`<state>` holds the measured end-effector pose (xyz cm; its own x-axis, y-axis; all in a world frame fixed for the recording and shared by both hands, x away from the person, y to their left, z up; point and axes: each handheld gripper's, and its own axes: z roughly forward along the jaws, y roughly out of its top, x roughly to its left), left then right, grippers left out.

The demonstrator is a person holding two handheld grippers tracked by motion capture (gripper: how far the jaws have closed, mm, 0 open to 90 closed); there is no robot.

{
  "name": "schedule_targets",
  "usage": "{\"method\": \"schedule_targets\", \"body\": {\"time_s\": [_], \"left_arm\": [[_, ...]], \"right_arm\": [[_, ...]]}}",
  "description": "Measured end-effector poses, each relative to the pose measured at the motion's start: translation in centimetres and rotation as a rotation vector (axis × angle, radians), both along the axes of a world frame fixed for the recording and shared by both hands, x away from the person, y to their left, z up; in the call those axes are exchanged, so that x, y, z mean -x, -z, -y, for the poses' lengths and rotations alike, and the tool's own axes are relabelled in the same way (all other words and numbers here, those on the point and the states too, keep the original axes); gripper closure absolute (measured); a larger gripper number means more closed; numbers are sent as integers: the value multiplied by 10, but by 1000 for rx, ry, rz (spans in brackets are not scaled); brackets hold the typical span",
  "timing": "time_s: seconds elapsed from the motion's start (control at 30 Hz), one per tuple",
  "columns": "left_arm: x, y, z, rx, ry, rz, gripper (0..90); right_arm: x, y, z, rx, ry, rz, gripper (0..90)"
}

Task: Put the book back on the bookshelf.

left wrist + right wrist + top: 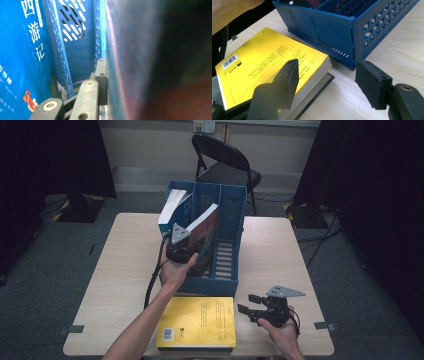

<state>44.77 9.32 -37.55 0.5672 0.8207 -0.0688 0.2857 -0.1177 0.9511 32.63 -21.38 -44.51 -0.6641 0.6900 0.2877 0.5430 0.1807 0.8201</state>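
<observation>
Left tongs (186,251) clamped on red-covered book (206,240), tilted halfway into blue file rack (227,270). Right tongs (248,309) wide, empty, hovering beside yellow book (200,321) on surface (115,280), not yet shelved.

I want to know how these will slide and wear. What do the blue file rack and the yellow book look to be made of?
The blue file rack looks like moulded plastic, semi-matte: uniform colour, slotted walls, rounded moulded edges. The yellow book looks like a paperback with a smooth, slightly glossy card cover, going by the light sheen and the pale paper page edge.
</observation>
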Motion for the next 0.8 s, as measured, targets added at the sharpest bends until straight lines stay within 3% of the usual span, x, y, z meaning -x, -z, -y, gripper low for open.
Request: {"method": "schedule_targets", "body": {"time_s": [0.23,0.33,0.43,0.6,0.67,0.8], "left_arm": [[4,-2,-8,10,21,-30,706],[6,-7,-10,-7,41,-40,693],[6,-9,-11,15,63,-55,644],[7,-12,-14,8,63,-60,594],[8,-15,-17,41,60,-114,569],[8,-20,-20,7,55,-113,568]], "right_arm": [[0,1,-3,7,-8,-2,351],[-1,1,-6,13,-11,-3,352],[0,1,-7,14,-15,0,352],[0,2,-7,16,-15,-3,352],[0,2,-7,15,-17,-2,352],[0,2,-7,16,-17,-4,352]]}}
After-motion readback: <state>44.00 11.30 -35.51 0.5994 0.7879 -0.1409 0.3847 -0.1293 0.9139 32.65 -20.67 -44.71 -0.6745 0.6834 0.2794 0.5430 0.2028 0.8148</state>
